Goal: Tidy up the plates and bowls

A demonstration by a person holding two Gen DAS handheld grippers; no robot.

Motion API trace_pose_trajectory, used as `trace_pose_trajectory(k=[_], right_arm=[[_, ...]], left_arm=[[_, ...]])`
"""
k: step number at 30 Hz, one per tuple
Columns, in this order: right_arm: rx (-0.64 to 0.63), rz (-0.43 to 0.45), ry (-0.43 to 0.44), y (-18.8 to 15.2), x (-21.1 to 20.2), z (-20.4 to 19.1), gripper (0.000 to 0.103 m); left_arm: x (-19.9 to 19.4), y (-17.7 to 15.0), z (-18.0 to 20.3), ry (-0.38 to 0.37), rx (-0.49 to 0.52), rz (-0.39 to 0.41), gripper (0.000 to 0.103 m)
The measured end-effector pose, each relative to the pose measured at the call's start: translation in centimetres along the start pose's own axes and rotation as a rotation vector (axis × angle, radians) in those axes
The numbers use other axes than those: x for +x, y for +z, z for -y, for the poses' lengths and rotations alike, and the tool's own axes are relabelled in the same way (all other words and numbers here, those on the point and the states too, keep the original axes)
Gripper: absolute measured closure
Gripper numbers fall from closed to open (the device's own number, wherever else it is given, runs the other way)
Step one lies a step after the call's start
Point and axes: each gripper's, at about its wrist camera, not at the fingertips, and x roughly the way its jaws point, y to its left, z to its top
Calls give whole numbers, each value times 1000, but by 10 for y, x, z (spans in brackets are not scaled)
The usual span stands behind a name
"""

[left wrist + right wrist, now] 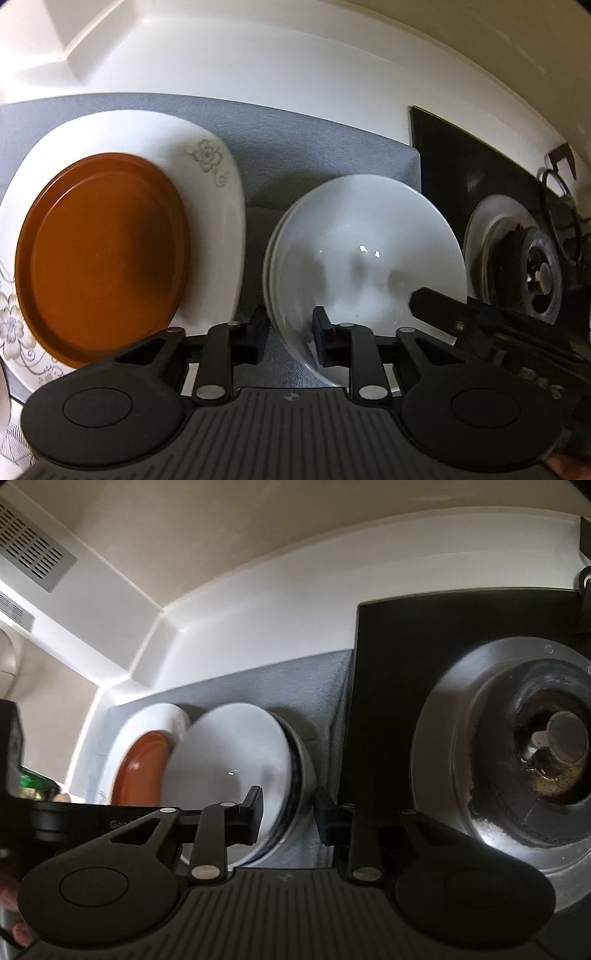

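Your left hand-held gripper [290,334] is matte black: a ribbed grey-black base plate, round caps to either side of it, silver rivets on the linkage bars above it, dark blue pads [322,332]. Your right hand-held gripper [288,814] matches, with black fingertips.

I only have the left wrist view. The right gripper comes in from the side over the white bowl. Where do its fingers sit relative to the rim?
Observer: The right gripper straddles the rim of the white bowl, with one finger inside and the other outside, over the grey mat.
Operator: Is it pinching the rim?
Observer: It doesn't look like it. Bowl surface shows between the inner finger and the rim, so the jaws look open.
Operator: What is under that bowl?
Observer: A second bowl with a dark patterned band near its rim. The white bowl is nested in it.
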Motion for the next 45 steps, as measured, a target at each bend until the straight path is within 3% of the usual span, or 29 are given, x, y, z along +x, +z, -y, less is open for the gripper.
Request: trace_pose_trajectory(k=[5, 13, 26, 34, 45], right_arm=[[-22, 37, -32, -9, -1, -7, 76], [-9, 37, -12, -20, -12, -8, 76], [34, 99, -23, -37, -49, -31, 74], [41, 117, -5, -50, -60, -76, 73], [-94, 23, 87, -57, -15, -179, 73]], left_arm=[[-4, -6, 4, 14, 9, 10, 74], [-11, -15, 2, 15, -27, 7, 76], [-48, -26, -4, -5, 13, 55, 76], [-83, -43, -44, -24, 16, 62, 75], [-123, -56, -147, 67, -95, 77, 75]])
